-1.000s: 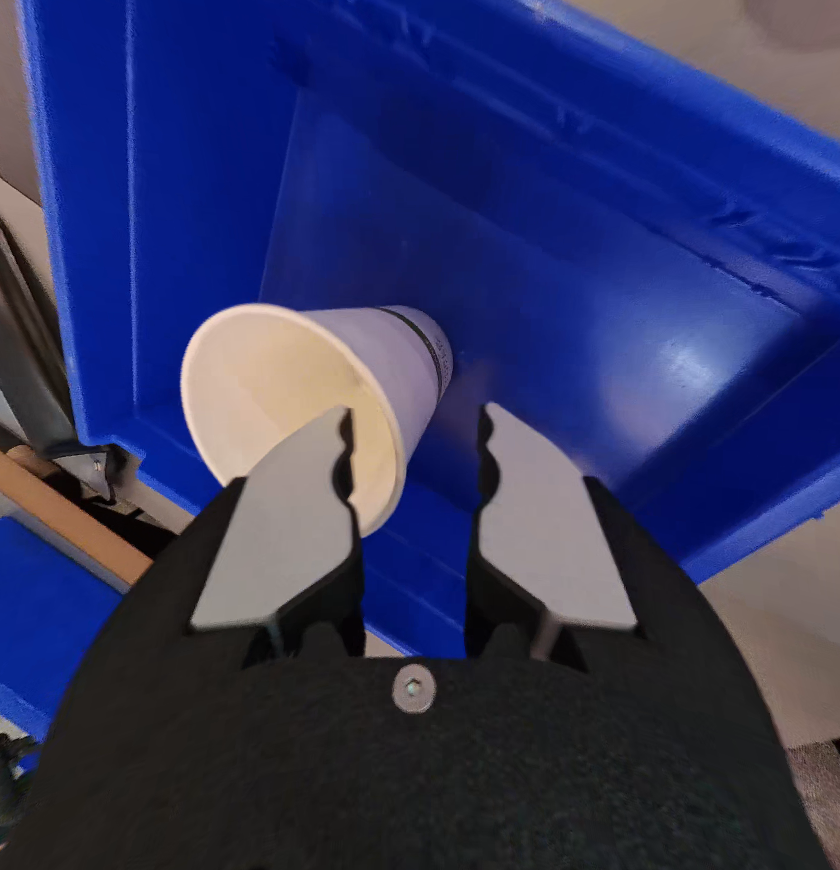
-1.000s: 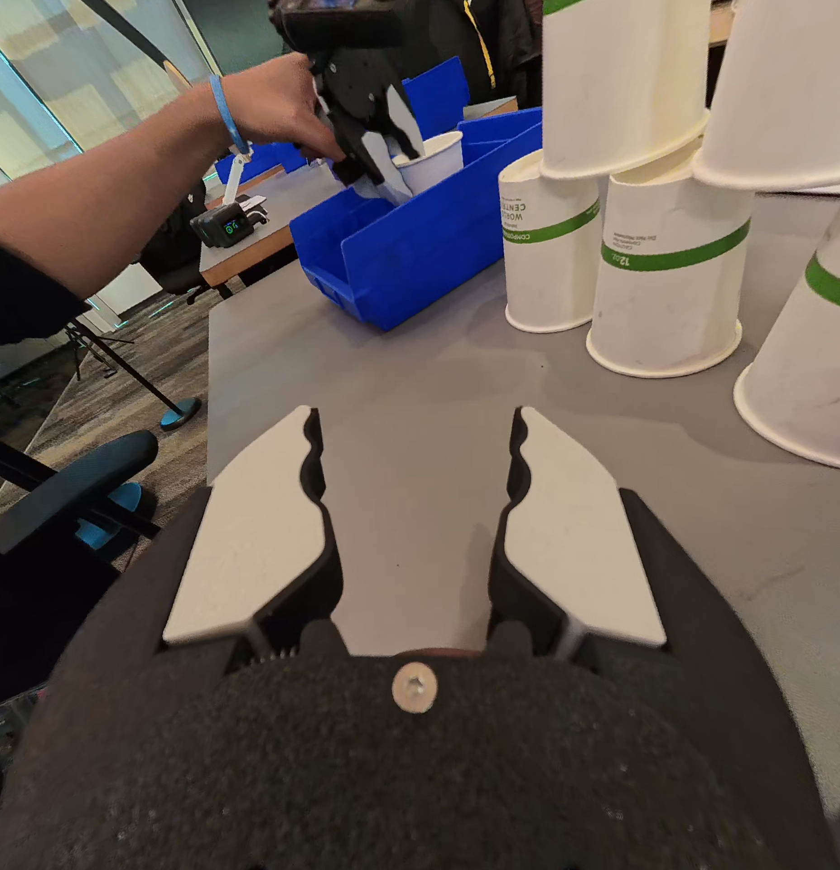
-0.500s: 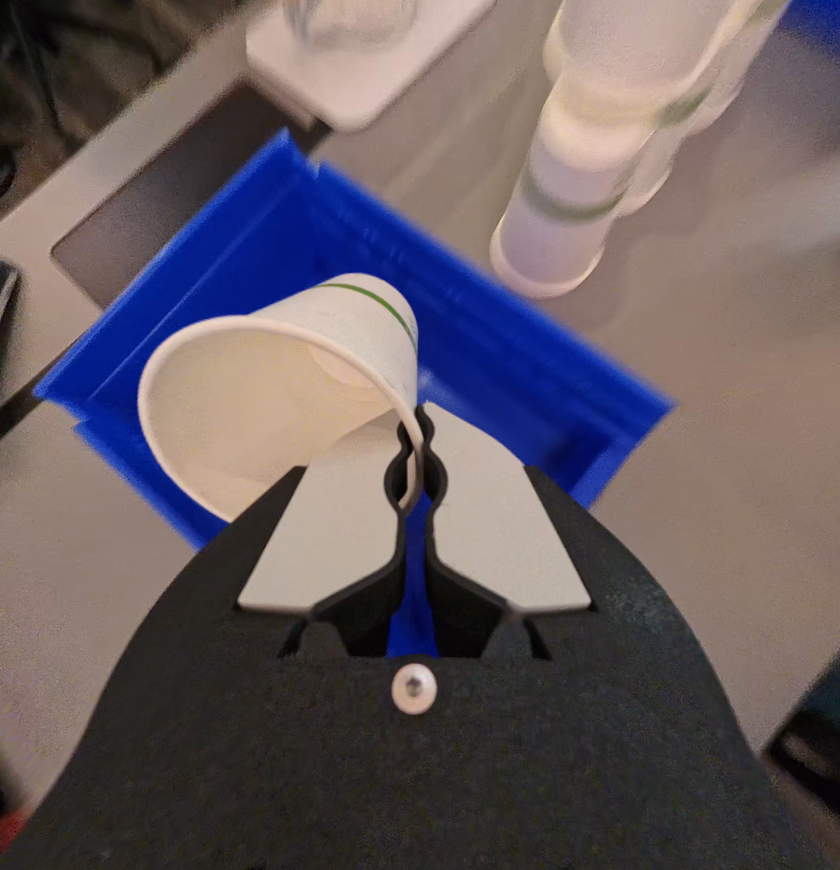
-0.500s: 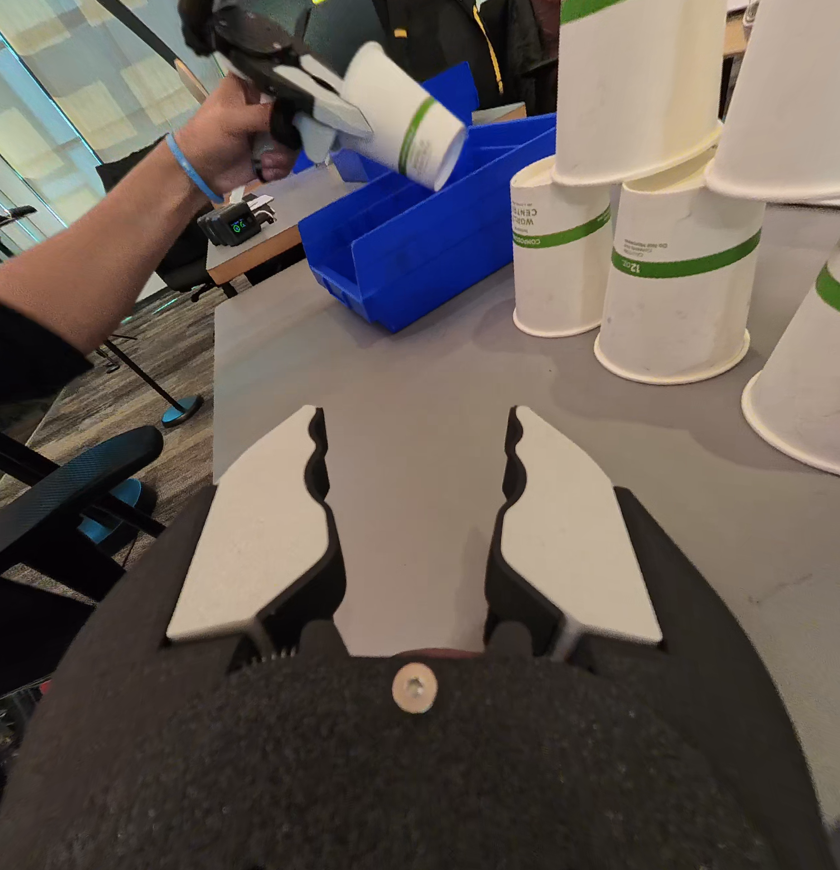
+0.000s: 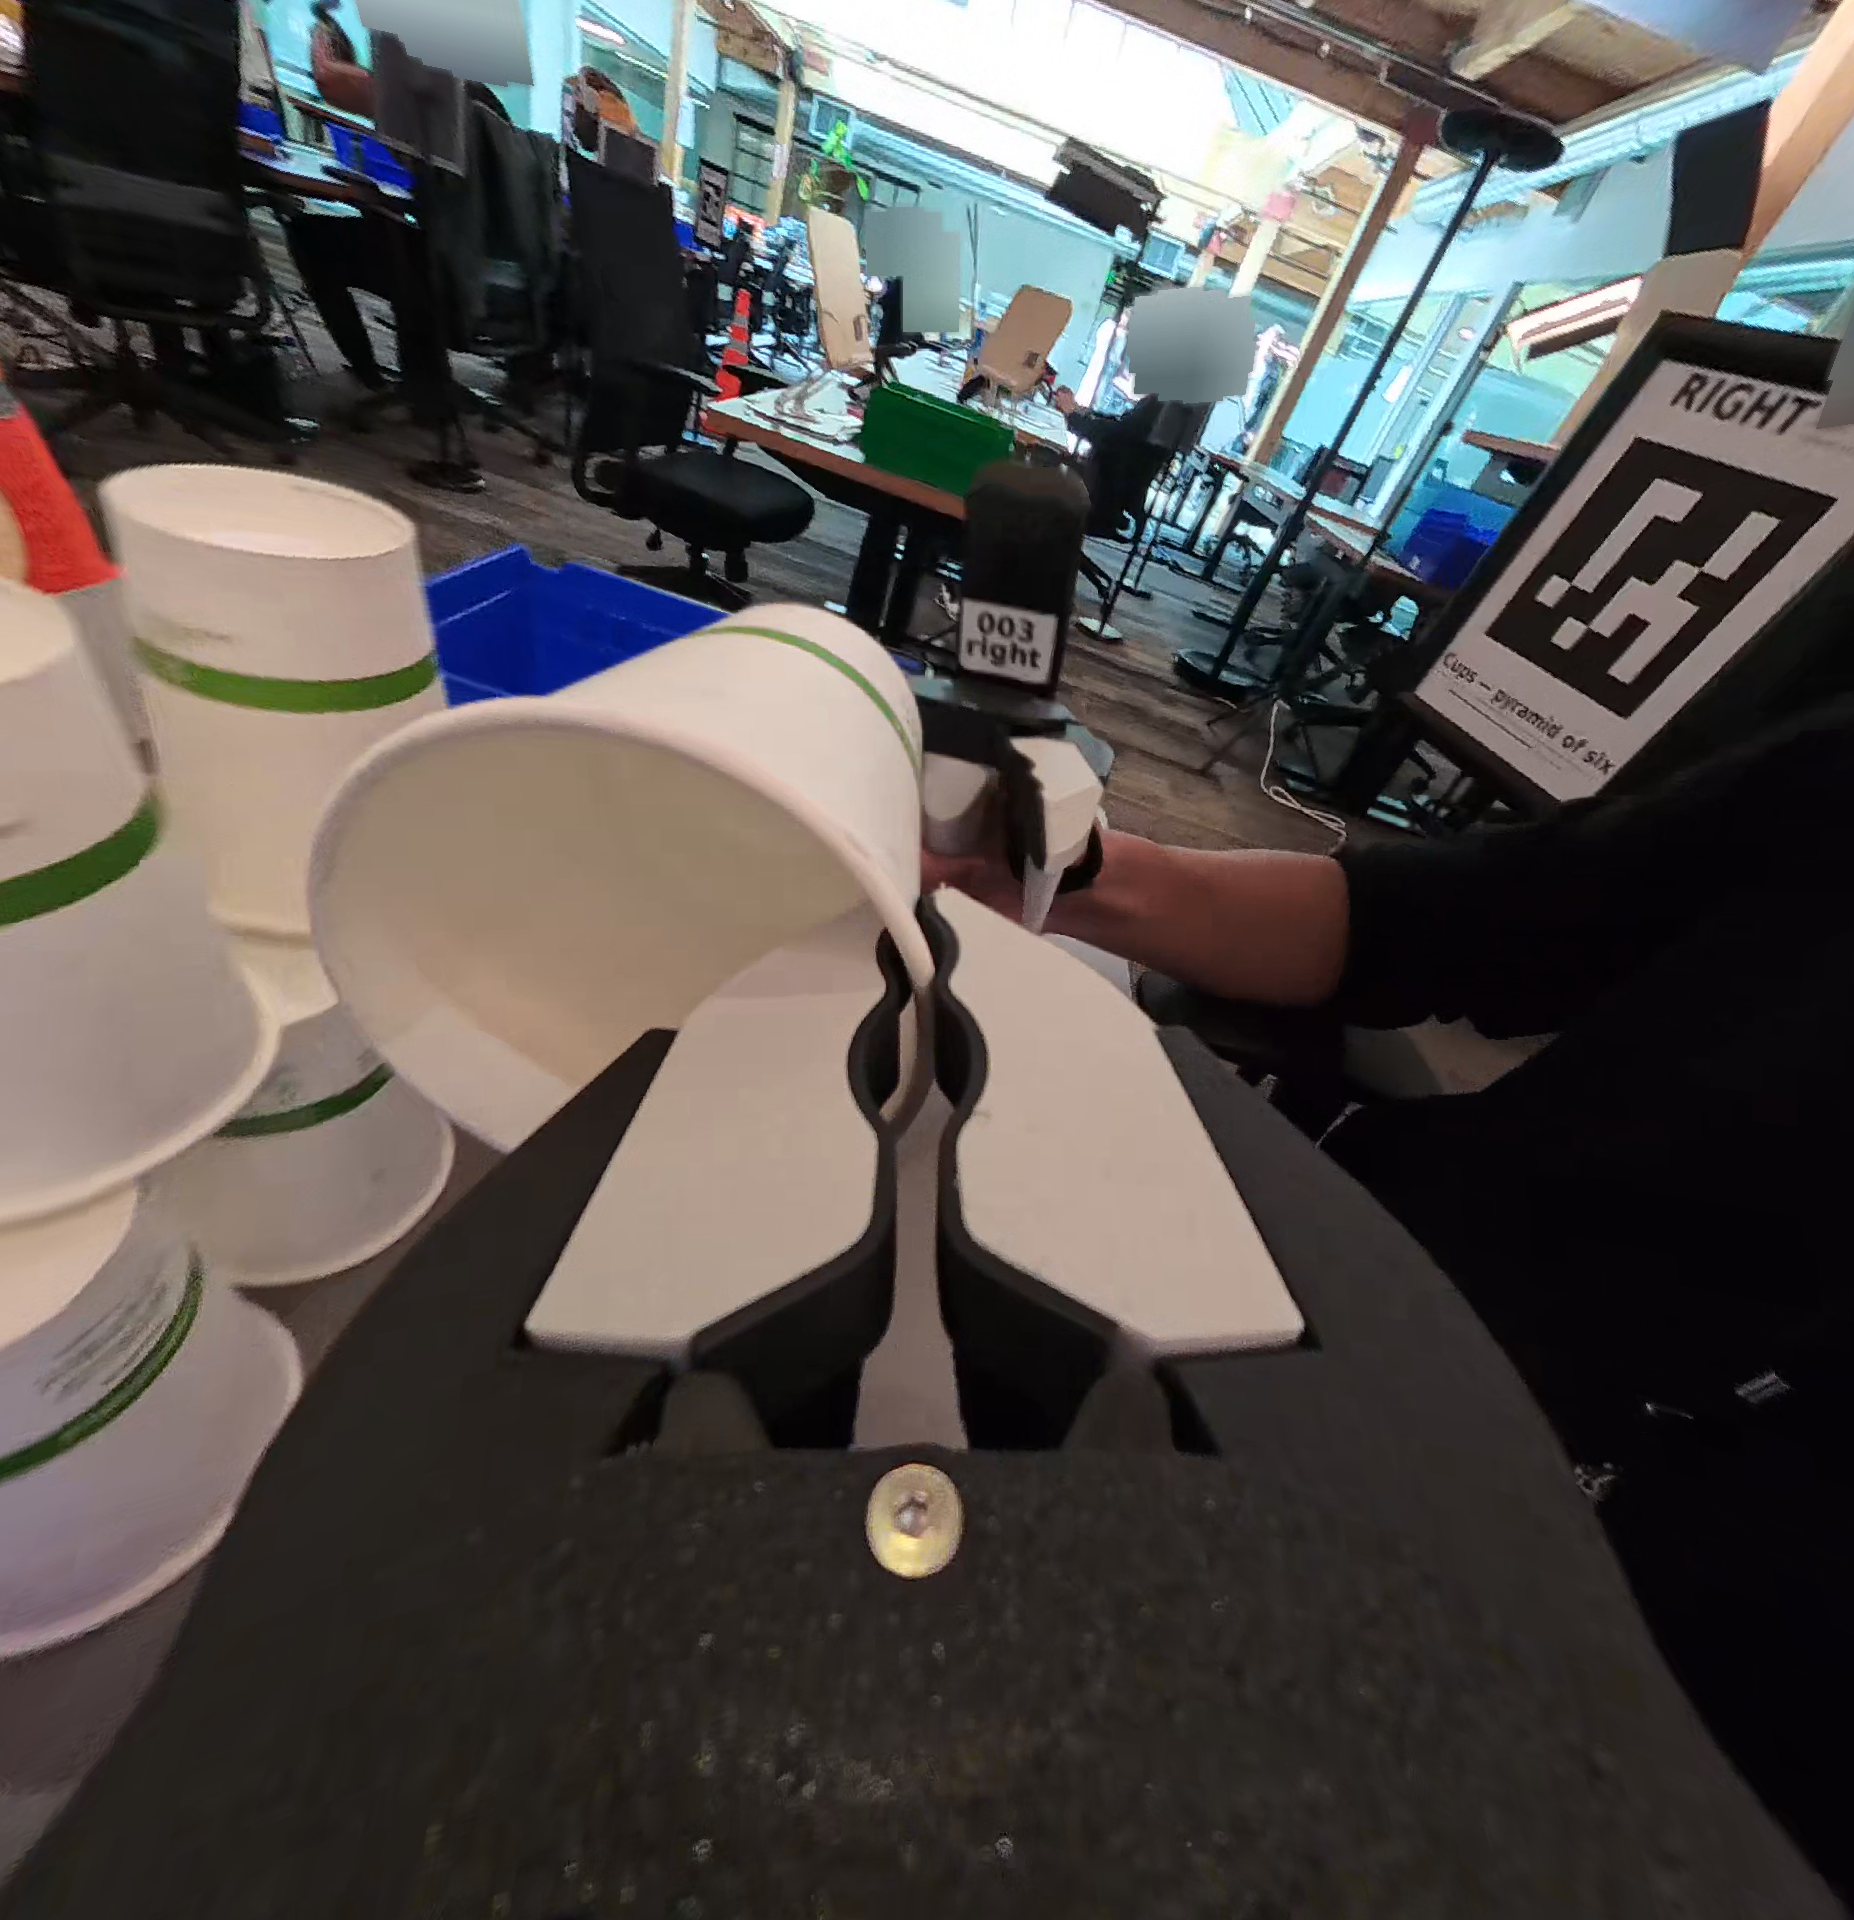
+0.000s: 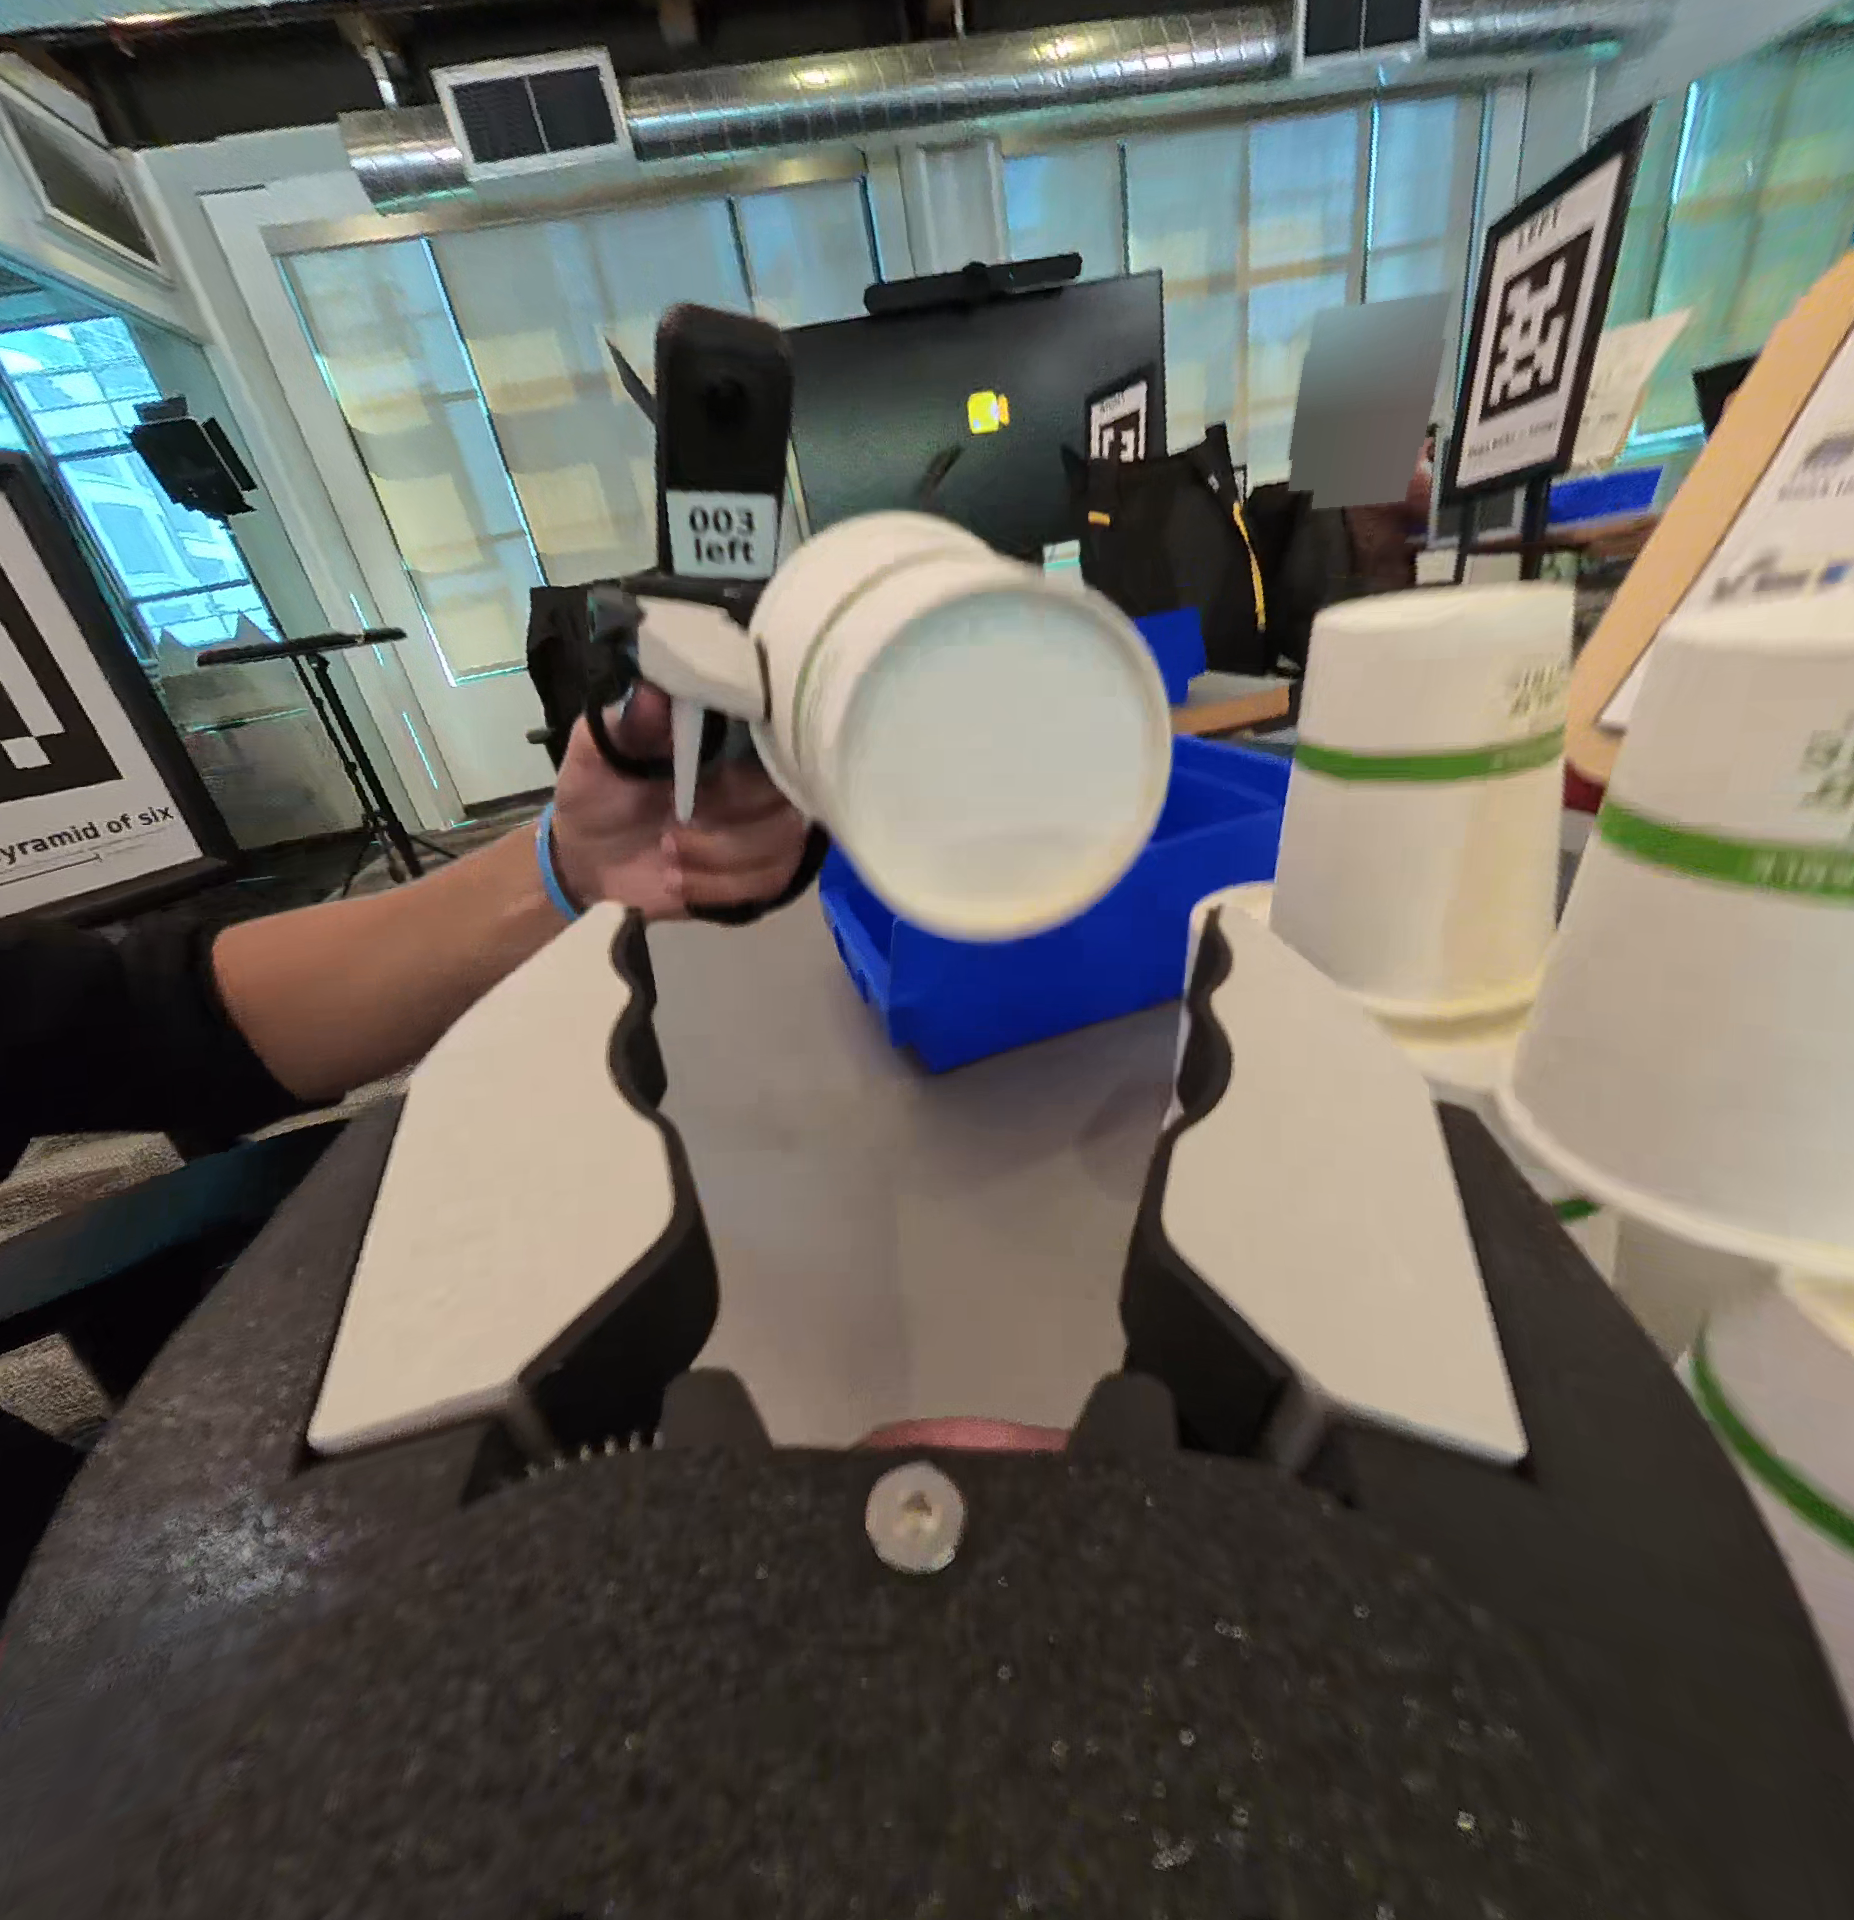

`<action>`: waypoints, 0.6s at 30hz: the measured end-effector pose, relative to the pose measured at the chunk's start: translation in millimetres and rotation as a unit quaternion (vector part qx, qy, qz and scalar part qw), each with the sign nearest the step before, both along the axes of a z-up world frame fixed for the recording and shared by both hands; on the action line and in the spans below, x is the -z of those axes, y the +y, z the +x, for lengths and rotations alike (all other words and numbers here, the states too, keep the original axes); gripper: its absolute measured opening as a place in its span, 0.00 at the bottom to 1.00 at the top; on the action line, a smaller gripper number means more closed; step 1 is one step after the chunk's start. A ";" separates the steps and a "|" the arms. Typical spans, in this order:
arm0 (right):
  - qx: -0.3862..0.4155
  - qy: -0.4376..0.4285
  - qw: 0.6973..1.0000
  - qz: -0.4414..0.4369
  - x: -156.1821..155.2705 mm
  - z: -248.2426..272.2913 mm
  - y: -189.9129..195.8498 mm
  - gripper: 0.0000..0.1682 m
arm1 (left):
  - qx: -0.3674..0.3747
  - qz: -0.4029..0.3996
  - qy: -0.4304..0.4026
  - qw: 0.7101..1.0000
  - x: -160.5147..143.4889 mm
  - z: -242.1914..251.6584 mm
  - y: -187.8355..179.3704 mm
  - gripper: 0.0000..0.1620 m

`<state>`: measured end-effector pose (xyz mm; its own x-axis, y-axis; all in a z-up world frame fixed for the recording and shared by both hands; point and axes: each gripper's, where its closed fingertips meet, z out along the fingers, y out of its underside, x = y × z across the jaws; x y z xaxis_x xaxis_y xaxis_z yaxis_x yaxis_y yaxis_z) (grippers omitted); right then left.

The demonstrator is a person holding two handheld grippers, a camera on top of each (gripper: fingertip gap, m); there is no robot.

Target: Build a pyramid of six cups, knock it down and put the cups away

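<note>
My left gripper (image 5: pixel 918 940) is shut on the rim of a white paper cup with a green band (image 5: pixel 632 842). It holds the cup on its side in the air, mouth toward my camera. In the right wrist view the same cup (image 6: pixel 964 727) points its base at me, above the blue bin (image 6: pixel 1048 966). My right gripper (image 6: pixel 918 971) is open and empty, low over the grey table (image 6: pixel 902 1195). Upside-down cups stand stacked at the left of the left wrist view (image 5: pixel 268 675) and at the right of the right wrist view (image 6: pixel 1422 790).
The other gripper and the hand on it show beyond the held cup (image 5: pixel 1016 800). A blue bin (image 5: pixel 559 623) stands behind the stack. An orange cone (image 5: pixel 19 488) is at far left. Sign boards (image 5: pixel 1650 582), chairs and desks fill the room behind.
My left gripper closed on the cup's rim, lifted it out of the blue bin and swung it over beside the stacked cups. My right gripper stayed open and tilted up.
</note>
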<state>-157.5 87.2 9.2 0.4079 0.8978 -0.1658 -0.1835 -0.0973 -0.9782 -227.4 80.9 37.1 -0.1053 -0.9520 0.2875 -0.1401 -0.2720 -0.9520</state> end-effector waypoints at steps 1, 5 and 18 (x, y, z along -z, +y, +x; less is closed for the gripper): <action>-0.002 0.001 1.000 0.007 -7.4 0.3 4.8 0.60 | 0.011 -0.002 0.002 1.000 0.4 9.1 -2.3 0.00; -0.007 -0.035 0.999 0.012 -9.6 2.6 19.0 0.49 | 0.038 -0.025 -0.015 0.999 -0.9 32.9 -4.5 0.00; 0.049 -0.053 0.993 -0.091 23.8 23.1 46.5 0.45 | -0.212 0.300 0.273 0.889 26.1 12.4 61.4 0.66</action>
